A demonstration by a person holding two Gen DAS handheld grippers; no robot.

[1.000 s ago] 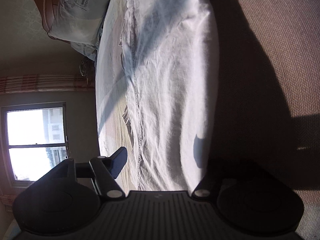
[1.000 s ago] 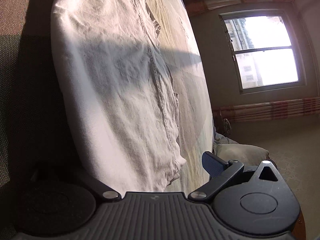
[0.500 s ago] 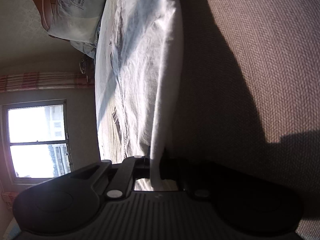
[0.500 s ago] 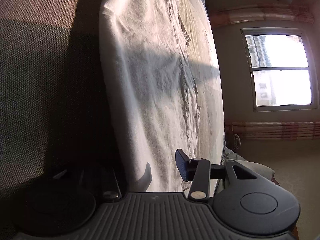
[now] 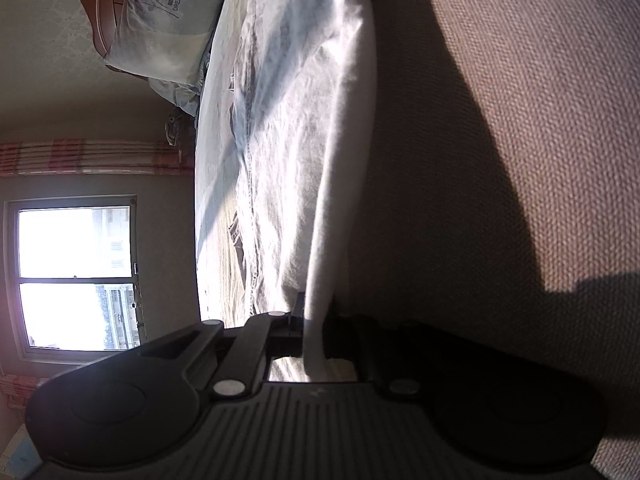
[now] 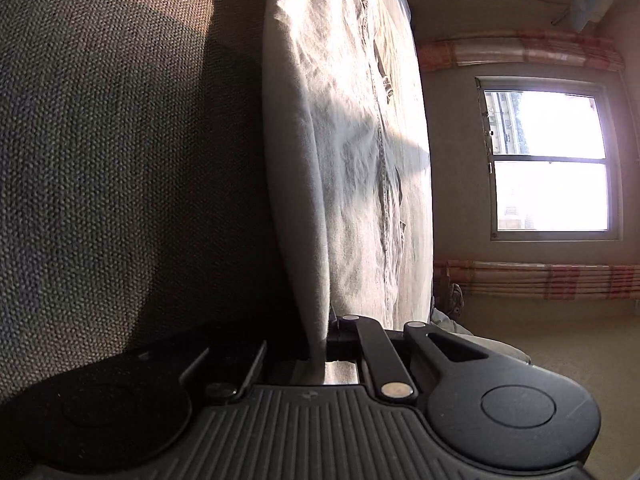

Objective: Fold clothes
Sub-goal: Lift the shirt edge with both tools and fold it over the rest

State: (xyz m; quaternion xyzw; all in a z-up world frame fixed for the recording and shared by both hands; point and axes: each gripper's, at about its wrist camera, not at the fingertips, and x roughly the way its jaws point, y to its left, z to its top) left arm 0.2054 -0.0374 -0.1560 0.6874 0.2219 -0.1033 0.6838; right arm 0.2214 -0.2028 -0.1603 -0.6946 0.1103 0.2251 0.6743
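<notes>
Both grippers are rolled onto their sides, level with the bed surface. The left gripper has its jaws clamped on the near edge of the pale garment, which lies spread over the brown woven bedcover. The right gripper likewise pinches the garment edge between its fingers. A window stands beyond; a pillow rests at the headboard.

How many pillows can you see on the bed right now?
1. A pale printed pillow leans against the wooden headboard at the far end of the bed, seen in the left wrist view. The right wrist view shows none; others may be hidden.
</notes>
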